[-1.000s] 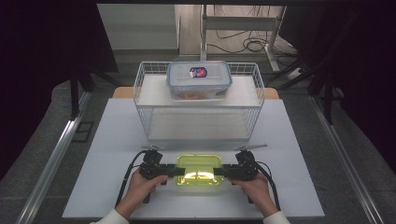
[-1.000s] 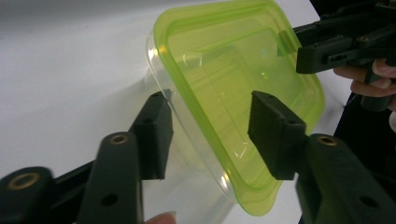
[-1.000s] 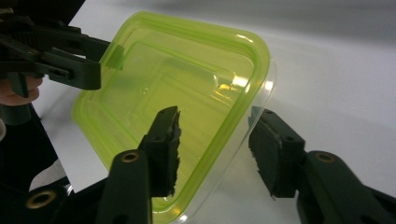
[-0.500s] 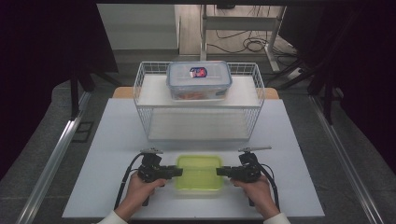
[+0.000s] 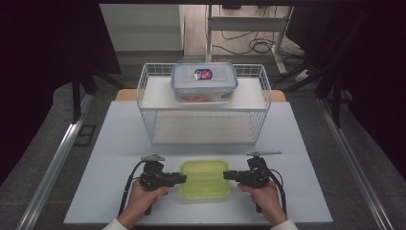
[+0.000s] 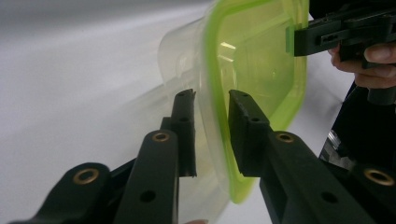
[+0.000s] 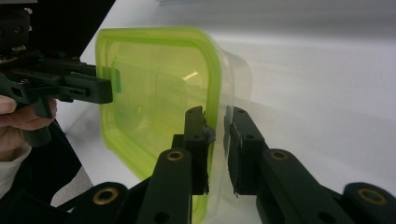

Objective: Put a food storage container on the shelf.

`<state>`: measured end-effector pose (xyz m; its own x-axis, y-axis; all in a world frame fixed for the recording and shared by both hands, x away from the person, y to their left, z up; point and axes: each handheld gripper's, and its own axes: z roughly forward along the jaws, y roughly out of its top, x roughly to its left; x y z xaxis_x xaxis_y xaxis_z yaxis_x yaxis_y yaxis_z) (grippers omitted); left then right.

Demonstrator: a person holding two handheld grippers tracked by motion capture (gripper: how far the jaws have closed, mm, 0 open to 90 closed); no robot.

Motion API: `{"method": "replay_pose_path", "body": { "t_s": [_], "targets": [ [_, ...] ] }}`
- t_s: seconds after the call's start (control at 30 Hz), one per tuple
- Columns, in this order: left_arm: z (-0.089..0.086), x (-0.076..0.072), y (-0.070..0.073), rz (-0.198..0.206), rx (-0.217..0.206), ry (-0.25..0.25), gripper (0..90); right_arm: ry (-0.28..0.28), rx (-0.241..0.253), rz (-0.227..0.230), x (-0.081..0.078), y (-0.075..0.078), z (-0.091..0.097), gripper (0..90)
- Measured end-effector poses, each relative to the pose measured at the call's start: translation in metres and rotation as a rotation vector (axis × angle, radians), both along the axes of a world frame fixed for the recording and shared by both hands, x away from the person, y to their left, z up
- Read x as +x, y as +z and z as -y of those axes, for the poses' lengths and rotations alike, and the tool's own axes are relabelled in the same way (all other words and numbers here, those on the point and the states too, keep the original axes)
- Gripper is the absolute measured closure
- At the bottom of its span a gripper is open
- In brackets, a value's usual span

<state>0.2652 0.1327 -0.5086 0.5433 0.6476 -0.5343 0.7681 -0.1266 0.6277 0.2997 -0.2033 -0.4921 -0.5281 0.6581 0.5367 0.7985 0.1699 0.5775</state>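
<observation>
wire basket (image 5: 143, 103), clear lidded box (image 5: 204, 82), white table (image 5: 115, 139)

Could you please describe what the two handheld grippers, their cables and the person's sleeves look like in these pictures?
Both the left gripper and the right gripper are black, each with two flat, blocky jaws on linked bars pinned with brass-coloured rivets. A grey three-cornered plate tops each one, and a black cable loops back from each toward the person. The sleeve cuffs at both wrists are white.

The white table (image 5: 119, 143) bears two things — a wire basket (image 5: 203, 122) and a green-lidded container (image 5: 205, 178).
</observation>
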Motion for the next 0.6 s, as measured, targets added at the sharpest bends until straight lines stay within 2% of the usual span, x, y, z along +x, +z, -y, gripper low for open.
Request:
{"method": "replay_pose_path", "body": {
  "t_s": [0.23, 0.4, 0.6],
  "targets": [
    [-0.002, 0.000, 0.002, 0.011, 0.001, -0.001, 76.0, 0.009, -0.022, 0.032, -0.004, 0.003, -0.002, 79.3],
    [-0.002, -0.001, 0.005, 0.024, 0.003, 0.002, 76.7, 0.019, -0.039, 0.072, -0.007, 0.009, -0.004, 79.2],
    [-0.003, -0.003, 0.012, 0.051, -0.005, 0.004, 77.0, 0.027, -0.036, 0.108, -0.010, 0.016, -0.004, 79.2]
  ]
}}
